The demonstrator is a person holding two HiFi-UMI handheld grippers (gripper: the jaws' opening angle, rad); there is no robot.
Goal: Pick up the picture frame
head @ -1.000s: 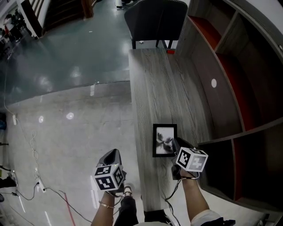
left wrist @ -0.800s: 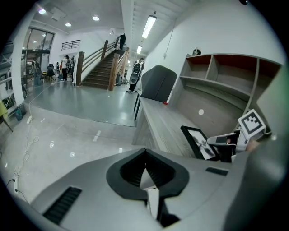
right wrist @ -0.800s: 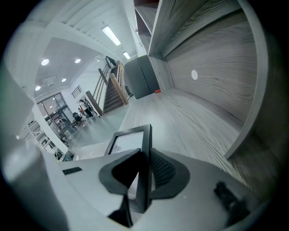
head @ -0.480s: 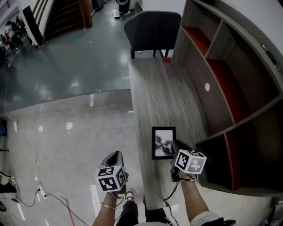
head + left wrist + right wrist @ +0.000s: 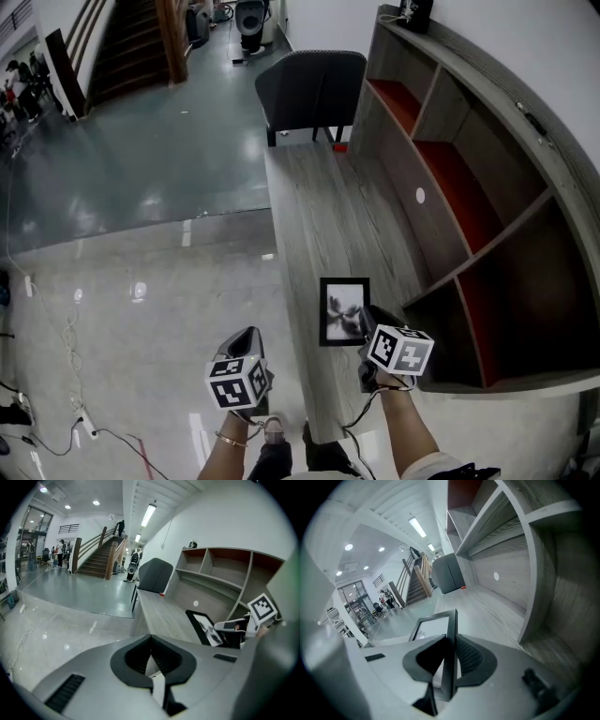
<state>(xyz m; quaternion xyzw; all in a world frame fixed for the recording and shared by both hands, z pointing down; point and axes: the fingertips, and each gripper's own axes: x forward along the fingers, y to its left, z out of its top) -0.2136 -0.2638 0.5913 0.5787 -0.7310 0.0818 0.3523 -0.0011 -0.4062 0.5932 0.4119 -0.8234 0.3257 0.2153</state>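
The black picture frame with a grey print hangs just over the near end of the grey wooden table. My right gripper is shut on the frame's near right edge. In the right gripper view the frame stands edge-on between the pads. My left gripper hovers over the floor to the left of the table, shut with nothing in it. The left gripper view shows its jaws closed together, with the frame and the right gripper off to the right.
A dark chair stands at the table's far end. A wooden shelf unit with red back panels runs along the table's right side. Cables lie on the shiny floor at left. Stairs rise far behind.
Both grippers have risen a little. The frame went up with the right gripper, still clamped. More of the shelf unit and chair shows in the head view.
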